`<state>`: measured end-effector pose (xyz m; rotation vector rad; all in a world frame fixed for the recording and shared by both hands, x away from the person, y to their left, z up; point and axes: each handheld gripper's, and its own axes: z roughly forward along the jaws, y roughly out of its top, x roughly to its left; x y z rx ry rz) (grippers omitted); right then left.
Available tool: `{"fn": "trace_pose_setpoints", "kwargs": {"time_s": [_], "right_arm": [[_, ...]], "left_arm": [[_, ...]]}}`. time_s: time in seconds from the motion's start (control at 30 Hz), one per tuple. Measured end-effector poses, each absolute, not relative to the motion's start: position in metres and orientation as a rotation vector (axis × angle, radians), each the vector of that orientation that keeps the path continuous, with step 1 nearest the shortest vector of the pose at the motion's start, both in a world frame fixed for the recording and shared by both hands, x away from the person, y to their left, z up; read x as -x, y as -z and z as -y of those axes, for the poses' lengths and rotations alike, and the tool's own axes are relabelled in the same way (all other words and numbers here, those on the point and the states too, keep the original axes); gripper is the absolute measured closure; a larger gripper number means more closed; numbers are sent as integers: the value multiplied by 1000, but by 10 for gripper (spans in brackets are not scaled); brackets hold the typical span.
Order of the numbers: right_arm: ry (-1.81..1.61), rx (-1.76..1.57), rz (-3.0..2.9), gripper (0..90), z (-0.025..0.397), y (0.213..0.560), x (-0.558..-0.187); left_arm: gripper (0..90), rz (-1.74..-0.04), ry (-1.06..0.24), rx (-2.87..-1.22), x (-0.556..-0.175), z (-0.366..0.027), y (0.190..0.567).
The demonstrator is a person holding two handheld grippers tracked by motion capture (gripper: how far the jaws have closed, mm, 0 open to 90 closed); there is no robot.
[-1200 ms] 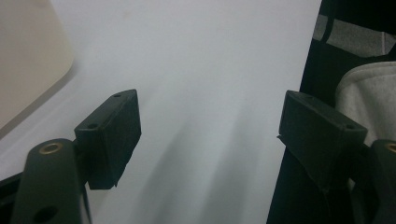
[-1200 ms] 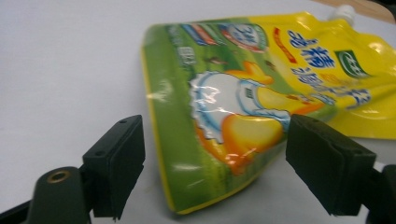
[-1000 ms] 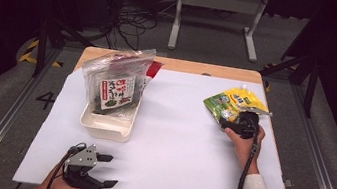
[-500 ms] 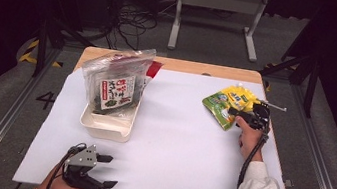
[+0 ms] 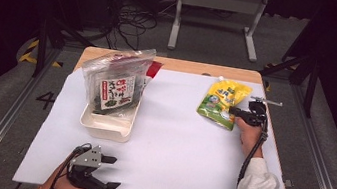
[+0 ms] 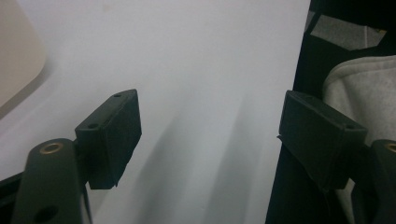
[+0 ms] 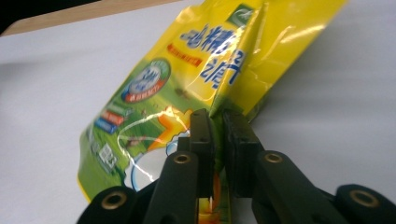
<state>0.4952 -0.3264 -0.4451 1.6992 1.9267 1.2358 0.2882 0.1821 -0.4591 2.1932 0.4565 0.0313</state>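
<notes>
A yellow and green pouch lies at the right side of the white table. My right gripper is shut on the pouch's near edge; in the right gripper view the pouch folds up between the pinched black jaws of the gripper. My left gripper rests at the table's front left edge with its jaws wide open and nothing between them; in the left gripper view the gripper looks over bare white tabletop.
A cream tray stands at the left of the table with a clear bag of dark seaweed leaning in it. The tray's corner appears in the left gripper view. A grey sleeve hangs past the table edge.
My right gripper has moved right and back, then settled by the pouch's near edge, closed on it. The pouch now lies a bit more upright on the table. The left gripper stayed put.
</notes>
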Motion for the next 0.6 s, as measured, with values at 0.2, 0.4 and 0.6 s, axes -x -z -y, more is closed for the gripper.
{"fn": "trace_pose_setpoints", "kwargs": {"time_s": [0.2, 0.4, 0.6], "right_arm": [[-1270, -1646, -1988, 858, 316, 442, -481], [-1335, -1547, -2015, 860, 313, 432, -457], [-1404, -1462, -2038, 860, 311, 427, -426]], "left_arm": [[216, -459, -15, -2174, -285, -177, 457], [210, -497, -25, -2160, -287, -162, 453], [166, -521, -26, -2164, -293, -133, 451]]}}
